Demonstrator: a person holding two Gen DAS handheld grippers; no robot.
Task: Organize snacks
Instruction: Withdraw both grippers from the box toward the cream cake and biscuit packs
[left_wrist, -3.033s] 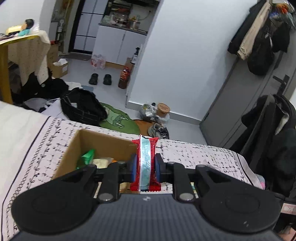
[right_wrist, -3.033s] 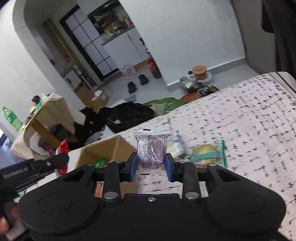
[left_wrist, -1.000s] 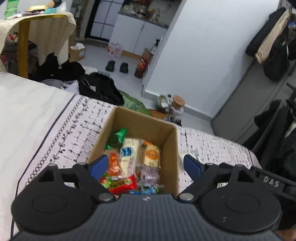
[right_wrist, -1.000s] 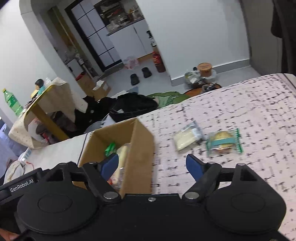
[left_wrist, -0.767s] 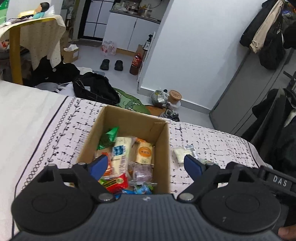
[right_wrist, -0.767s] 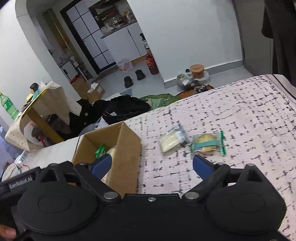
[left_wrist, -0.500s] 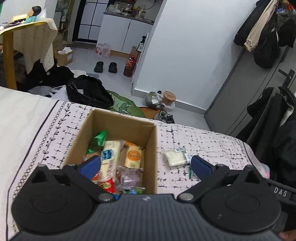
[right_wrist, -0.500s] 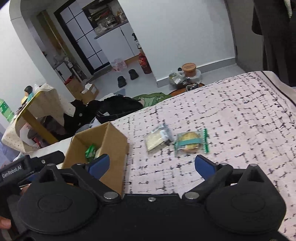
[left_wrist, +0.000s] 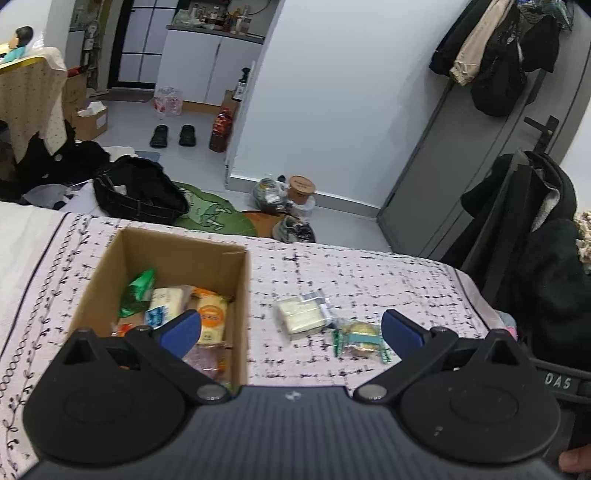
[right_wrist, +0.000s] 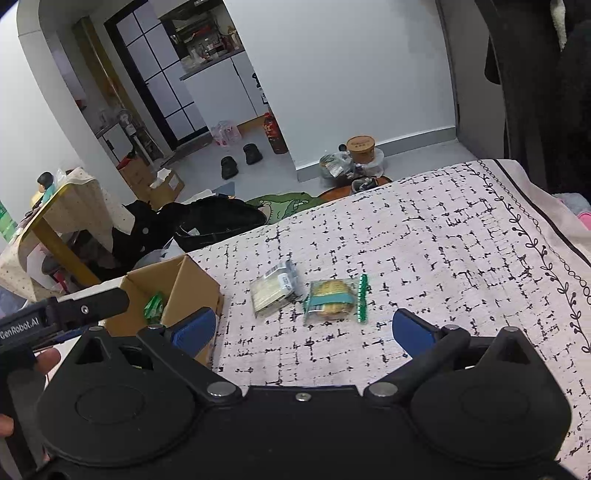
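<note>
two packets (left_wrist: 300, 319) beside box (left_wrist: 242, 295) (right side), on bedspread (left_wrist: 369, 273)

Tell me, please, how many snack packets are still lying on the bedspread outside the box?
2: a pale packet nearest the box, and a green-edged cake packet touching its right side. Others may be hidden behind the grippers.

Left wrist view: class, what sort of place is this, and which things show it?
Most likely a small lived-in flat. Coats hang by a grey door, slippers sit on the floor before kitchen cabinets, and a cardboard box of snacks rests on a patterned cloth.
</note>
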